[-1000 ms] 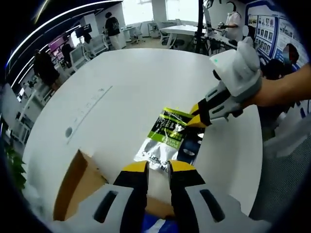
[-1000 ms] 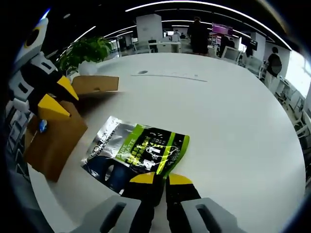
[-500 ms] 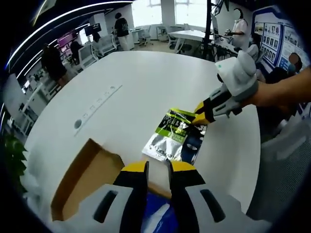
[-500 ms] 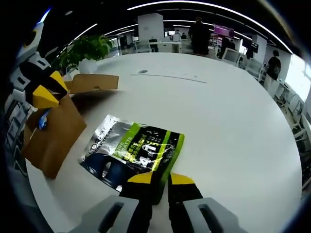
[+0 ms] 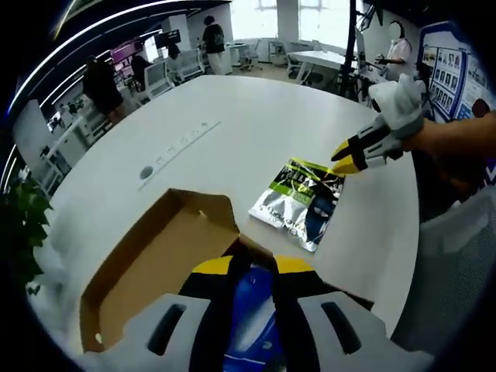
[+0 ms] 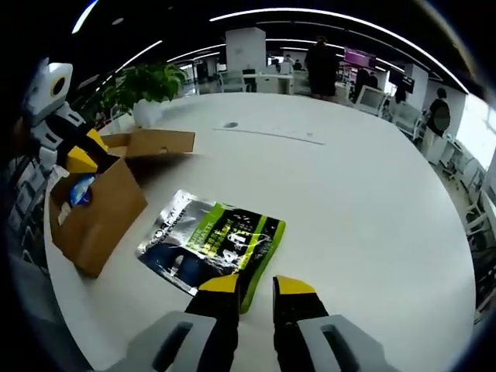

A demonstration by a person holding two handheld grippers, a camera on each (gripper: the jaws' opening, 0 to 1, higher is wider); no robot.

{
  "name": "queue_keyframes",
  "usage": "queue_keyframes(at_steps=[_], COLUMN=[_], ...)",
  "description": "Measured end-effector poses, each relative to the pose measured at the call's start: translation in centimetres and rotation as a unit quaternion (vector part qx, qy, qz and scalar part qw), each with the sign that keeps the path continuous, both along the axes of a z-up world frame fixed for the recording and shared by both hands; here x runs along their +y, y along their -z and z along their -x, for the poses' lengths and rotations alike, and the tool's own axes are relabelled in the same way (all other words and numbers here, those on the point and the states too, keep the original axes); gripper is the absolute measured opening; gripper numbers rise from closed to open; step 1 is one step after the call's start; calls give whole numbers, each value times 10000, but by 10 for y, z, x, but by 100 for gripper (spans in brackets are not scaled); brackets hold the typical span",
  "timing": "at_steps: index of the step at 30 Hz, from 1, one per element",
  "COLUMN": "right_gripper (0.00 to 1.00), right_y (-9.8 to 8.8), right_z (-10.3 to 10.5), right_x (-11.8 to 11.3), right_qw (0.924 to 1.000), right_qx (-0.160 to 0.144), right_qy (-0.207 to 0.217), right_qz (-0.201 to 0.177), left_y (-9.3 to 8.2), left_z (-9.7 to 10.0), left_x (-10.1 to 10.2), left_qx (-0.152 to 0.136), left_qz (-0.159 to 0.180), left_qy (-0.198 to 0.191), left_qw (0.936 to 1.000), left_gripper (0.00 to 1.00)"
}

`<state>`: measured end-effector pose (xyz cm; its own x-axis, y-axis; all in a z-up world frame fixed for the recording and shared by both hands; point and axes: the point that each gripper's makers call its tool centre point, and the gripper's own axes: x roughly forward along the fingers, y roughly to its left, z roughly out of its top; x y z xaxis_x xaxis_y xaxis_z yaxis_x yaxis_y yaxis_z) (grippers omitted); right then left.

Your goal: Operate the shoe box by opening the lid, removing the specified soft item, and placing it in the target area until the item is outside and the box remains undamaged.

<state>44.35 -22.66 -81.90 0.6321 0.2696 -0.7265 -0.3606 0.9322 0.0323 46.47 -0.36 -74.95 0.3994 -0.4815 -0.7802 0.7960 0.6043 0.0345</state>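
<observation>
The cardboard shoe box stands with its lid flap folded back, and something blue lies inside it. My left gripper hovers over the box, jaws slightly apart, with nothing held. A silver, green and black soft pouch lies flat on the white table beside the box. In the right gripper view, that pouch rests just ahead of my right gripper, which is open and drawn back from its near edge. The box and my left gripper sit at the left there. My right gripper reaches in beside the pouch's far corner.
The round white table has a socket strip across its middle and wide bare room beyond the pouch. A potted plant stands past the table edge. A person's forearm holds the right gripper. Desks and people fill the background.
The right gripper let go of the pouch and pulled back; the pouch now lies free on the table. The left gripper's view has drawn back over the box, showing more of the flap.
</observation>
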Motion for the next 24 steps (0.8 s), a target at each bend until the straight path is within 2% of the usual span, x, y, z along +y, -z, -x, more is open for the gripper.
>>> queue_keyframes(at_steps=[9, 20, 24], right_gripper=[22, 34, 35], right_y=[-16, -44, -53], right_z=[8, 21, 26], right_x=[18, 56, 72], right_qw=[9994, 9952, 9931], right_qx=[-67, -162, -215], right_qy=[-277, -706, -851], right_qz=[-211, -660, -781], left_y=[-5, -7, -10], left_z=[3, 17, 24], left_x=[36, 89, 105], left_qx=[-31, -47, -84], left_qz=[24, 67, 63], left_qy=[-381, -924, -1105], left_qw=[9993, 9957, 9938], left_gripper=[18, 18, 18])
